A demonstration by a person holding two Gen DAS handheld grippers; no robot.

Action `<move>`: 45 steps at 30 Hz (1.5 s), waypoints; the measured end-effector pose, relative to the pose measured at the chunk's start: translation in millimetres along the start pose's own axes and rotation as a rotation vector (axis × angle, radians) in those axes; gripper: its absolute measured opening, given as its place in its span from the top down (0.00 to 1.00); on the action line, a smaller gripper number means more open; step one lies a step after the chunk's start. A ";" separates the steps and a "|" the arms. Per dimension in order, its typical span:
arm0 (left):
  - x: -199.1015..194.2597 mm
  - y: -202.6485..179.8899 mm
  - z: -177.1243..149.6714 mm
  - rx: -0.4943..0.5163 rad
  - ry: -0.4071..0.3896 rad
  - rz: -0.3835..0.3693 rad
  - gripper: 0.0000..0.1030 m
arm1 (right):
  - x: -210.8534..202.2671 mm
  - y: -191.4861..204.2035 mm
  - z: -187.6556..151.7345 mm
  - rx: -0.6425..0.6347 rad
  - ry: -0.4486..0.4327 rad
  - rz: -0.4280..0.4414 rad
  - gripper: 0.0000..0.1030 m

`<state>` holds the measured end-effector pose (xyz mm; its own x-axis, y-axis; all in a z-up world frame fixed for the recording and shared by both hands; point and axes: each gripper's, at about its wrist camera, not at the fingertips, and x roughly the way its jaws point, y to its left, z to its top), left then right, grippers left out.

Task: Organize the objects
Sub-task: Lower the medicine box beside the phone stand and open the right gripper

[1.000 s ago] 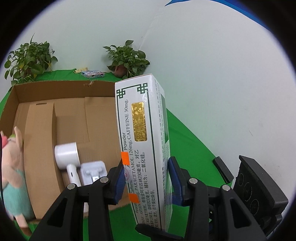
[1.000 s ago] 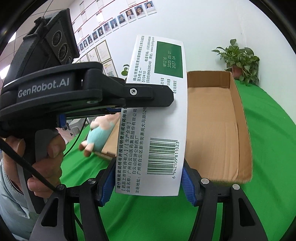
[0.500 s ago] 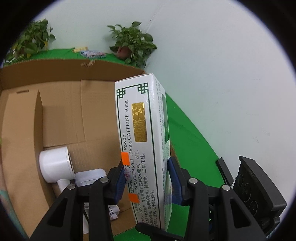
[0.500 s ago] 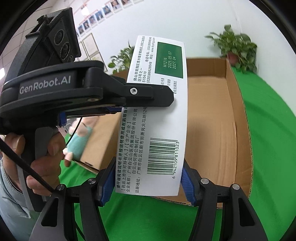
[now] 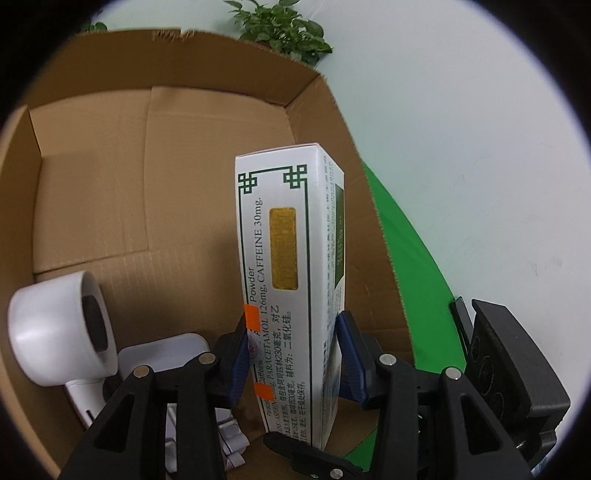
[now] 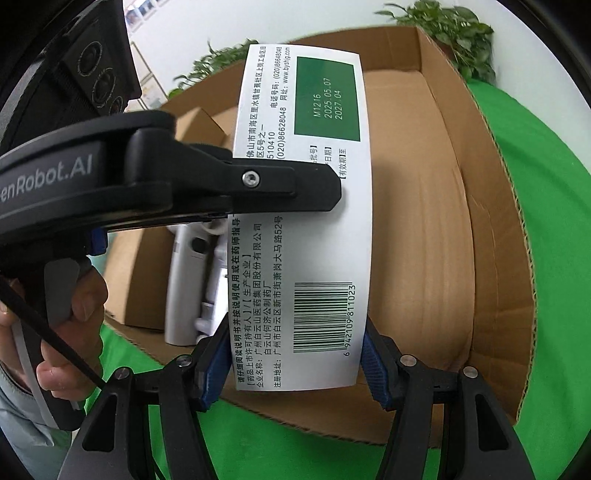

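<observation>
A tall white medicine box (image 5: 291, 266) with green print and a barcode (image 6: 303, 236) is held by both grippers over the open cardboard carton (image 5: 92, 177). My left gripper (image 5: 291, 354) has its blue pads against the box's narrow sides, and its jaws are opening slightly. One left finger lies across the box's face in the right wrist view. My right gripper (image 6: 291, 354) is shut on the box's lower end, beside the barcode. The box hangs above the carton's bare floor (image 6: 417, 221), near its right wall.
In the carton's near left corner lie a white hair dryer (image 5: 55, 332) and a white plug-like part (image 5: 162, 350). Green cloth (image 6: 517, 184) covers the table around the carton. Potted plants (image 5: 284, 29) stand by the white wall. A hand (image 6: 66, 332) grips the left handle.
Both grippers have carried the medicine box down and forward over the carton, which now fills the views. The plush toy has left the views.
</observation>
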<state>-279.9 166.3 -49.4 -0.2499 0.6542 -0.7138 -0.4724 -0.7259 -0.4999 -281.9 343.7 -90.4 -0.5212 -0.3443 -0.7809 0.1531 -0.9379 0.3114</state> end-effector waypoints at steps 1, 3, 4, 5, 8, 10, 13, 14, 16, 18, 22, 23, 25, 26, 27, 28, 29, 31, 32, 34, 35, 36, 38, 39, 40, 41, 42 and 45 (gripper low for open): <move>5.1 2.2 -0.7 -0.006 0.011 0.002 0.57 | 4.2 -2.4 0.6 0.007 0.012 -0.005 0.42; 10.7 6.9 -1.9 -0.024 0.017 0.007 0.54 | 11.8 -5.7 1.9 0.014 0.034 -0.025 0.42; 12.6 9.3 -2.2 -0.032 0.021 0.014 0.54 | 14.1 -5.6 2.9 0.010 0.040 -0.038 0.43; 13.7 10.5 -2.3 -0.036 0.026 0.029 0.51 | 16.5 -5.3 4.4 0.007 0.047 -0.048 0.43; 13.9 8.2 -3.9 -0.017 0.040 0.091 0.49 | 22.6 -4.4 8.1 0.002 0.064 -0.068 0.43; 8.3 5.0 -5.7 0.001 0.036 0.116 0.49 | 26.3 -2.7 10.7 -0.001 0.071 -0.083 0.43; -8.3 3.2 -9.4 0.016 0.000 0.165 0.50 | 31.2 -2.3 14.0 0.006 0.077 -0.112 0.43; -15.5 3.6 -11.4 0.016 -0.012 0.168 0.50 | 32.8 -3.2 15.0 0.012 0.082 -0.116 0.43; -31.3 3.8 -18.6 0.027 -0.040 0.195 0.50 | 34.8 -2.1 17.2 0.012 0.086 -0.133 0.43; -45.8 5.6 -27.4 0.029 -0.068 0.215 0.50 | 37.7 0.5 19.4 0.006 0.097 -0.164 0.43; -83.8 13.3 -53.1 -0.017 -0.155 0.241 0.50 | 44.7 5.3 22.0 0.003 0.114 -0.221 0.40; -92.2 16.0 -58.6 -0.025 -0.175 0.250 0.50 | 46.5 7.2 22.8 0.000 0.121 -0.231 0.40; -109.7 21.0 -67.1 -0.033 -0.222 0.287 0.50 | 48.5 9.3 23.9 0.004 0.130 -0.229 0.39; -118.1 22.5 -72.2 -0.031 -0.246 0.310 0.50 | 48.8 9.3 24.1 0.011 0.133 -0.214 0.39; -122.3 21.9 -72.4 -0.028 -0.264 0.330 0.50 | 48.5 9.3 24.4 0.015 0.134 -0.210 0.39; -125.4 25.7 -61.7 -0.026 -0.284 0.356 0.50 | 47.8 9.4 24.8 0.015 0.131 -0.209 0.39; -134.2 30.3 -61.1 -0.025 -0.298 0.372 0.50 | 46.9 9.3 25.3 0.015 0.129 -0.207 0.39; -141.7 34.2 -70.1 -0.022 -0.311 0.398 0.50 | 43.8 8.7 26.5 0.020 0.118 -0.195 0.35; -143.1 35.3 -73.9 -0.018 -0.312 0.405 0.50 | 41.9 8.7 27.3 0.023 0.112 -0.186 0.34; -142.0 39.9 -82.0 -0.010 -0.320 0.428 0.49 | 37.7 9.7 28.5 0.025 0.098 -0.168 0.32; -149.8 43.3 -87.9 -0.008 -0.326 0.440 0.49 | 36.0 10.5 28.6 0.025 0.093 -0.165 0.32; -148.3 43.3 -90.5 -0.007 -0.333 0.452 0.49 | 33.3 11.9 28.6 0.022 0.085 -0.162 0.30; -151.3 43.5 -98.9 -0.004 -0.353 0.483 0.47 | 25.6 16.6 27.4 0.014 0.057 -0.148 0.24; -151.6 42.8 -102.4 0.000 -0.370 0.509 0.41 | 21.2 19.7 26.2 0.006 0.039 -0.142 0.17; -152.0 44.4 -106.0 0.006 -0.389 0.531 0.38 | 16.1 23.3 24.4 -0.003 0.015 -0.138 0.08; -152.3 44.6 -107.5 0.012 -0.409 0.554 0.29 | 6.1 33.5 18.1 -0.018 -0.022 -0.135 0.03; -152.8 42.6 -111.9 0.019 -0.431 0.578 0.22 | -1.2 39.8 12.9 -0.035 -0.062 -0.134 0.01; -148.8 40.5 -128.2 0.043 -0.486 0.646 0.21 | -37.8 74.7 -24.5 -0.086 -0.197 -0.177 0.01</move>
<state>-153.5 12.4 -26.3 -0.8195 0.1349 -0.5570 -0.1389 -0.9897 -0.0354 -230.3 285.6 -50.8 -0.6983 -0.1678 -0.6958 0.1111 -0.9858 0.1262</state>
